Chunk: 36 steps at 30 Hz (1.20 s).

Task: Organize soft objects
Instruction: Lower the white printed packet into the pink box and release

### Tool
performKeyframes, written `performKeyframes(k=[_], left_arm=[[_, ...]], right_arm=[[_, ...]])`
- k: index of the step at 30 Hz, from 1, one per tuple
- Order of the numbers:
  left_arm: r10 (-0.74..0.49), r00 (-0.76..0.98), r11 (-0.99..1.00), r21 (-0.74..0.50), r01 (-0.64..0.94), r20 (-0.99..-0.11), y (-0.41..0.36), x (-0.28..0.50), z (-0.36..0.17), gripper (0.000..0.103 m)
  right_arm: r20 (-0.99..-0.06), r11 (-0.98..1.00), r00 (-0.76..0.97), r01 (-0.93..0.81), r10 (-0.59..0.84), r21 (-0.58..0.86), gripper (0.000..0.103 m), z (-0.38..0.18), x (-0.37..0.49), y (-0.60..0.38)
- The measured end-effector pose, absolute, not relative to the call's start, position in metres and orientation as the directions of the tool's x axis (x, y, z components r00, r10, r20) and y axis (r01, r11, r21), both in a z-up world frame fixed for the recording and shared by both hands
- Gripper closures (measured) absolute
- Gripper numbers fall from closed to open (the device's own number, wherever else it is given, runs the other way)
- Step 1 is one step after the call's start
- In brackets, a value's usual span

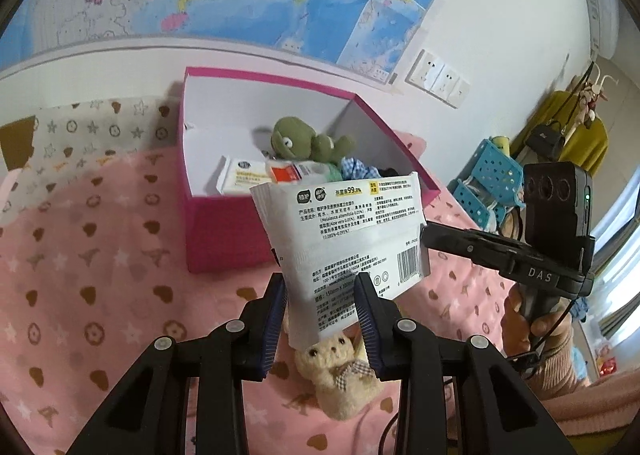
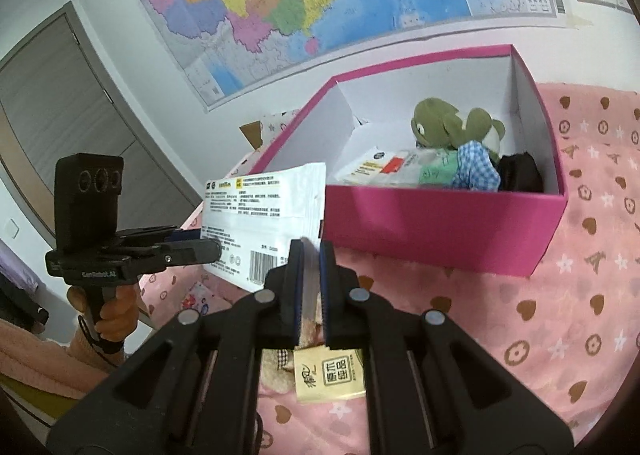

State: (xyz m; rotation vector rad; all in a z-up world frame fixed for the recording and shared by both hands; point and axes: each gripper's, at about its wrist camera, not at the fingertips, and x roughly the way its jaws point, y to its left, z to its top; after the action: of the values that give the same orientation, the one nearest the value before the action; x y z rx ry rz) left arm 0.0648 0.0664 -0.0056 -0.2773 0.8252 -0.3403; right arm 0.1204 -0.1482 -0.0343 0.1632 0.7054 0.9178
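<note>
A flat white plastic wipes packet [image 1: 344, 231] printed with black text and a barcode is held up in the air between the two grippers, just in front of the open pink cardboard box [image 2: 440, 231] with its white inside. The left gripper [image 1: 322, 291] has its blue-padded fingers on either side of the packet's lower edge; whether they press it cannot be told. The right gripper [image 2: 311, 255] has its fingers drawn nearly together on the packet's thin side edge, pinching it.

The box stands on a pink bedspread [image 2: 560, 315] patterned with brown hearts and white stars. Inside lie a green plush frog [image 2: 444, 123], a blue-checked cloth [image 2: 474, 167] and some white packets. On the bedspread below the grippers lie a small cream plush bear [image 1: 340, 371] and a tan paper sachet [image 2: 328, 375].
</note>
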Motion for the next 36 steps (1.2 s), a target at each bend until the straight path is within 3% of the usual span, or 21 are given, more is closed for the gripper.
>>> performKeyframes(k=[25,30,36], left_arm=[[-0.277,0.678,0.956,-0.270,0.119,-0.681,0.084,0.134,0.016,0.067],[-0.260,0.653,0.958,-0.274,0.083,-0.712,0.092,0.149,0.003,0.065],[-0.239,0.633,0.959,-0.283,0.033,-0.736,0.101,0.160,-0.010,0.062]], right_arm=[[-0.480,0.643,0.454,-0.667,0.751,0.376,0.092,0.003,0.186,-0.122],[-0.505,0.647,0.434,-0.650,0.746,0.398,0.089,-0.004,0.203,-0.112],[-0.540,0.648,0.392,-0.618,0.744,0.444,0.080,-0.023,0.220,-0.102]])
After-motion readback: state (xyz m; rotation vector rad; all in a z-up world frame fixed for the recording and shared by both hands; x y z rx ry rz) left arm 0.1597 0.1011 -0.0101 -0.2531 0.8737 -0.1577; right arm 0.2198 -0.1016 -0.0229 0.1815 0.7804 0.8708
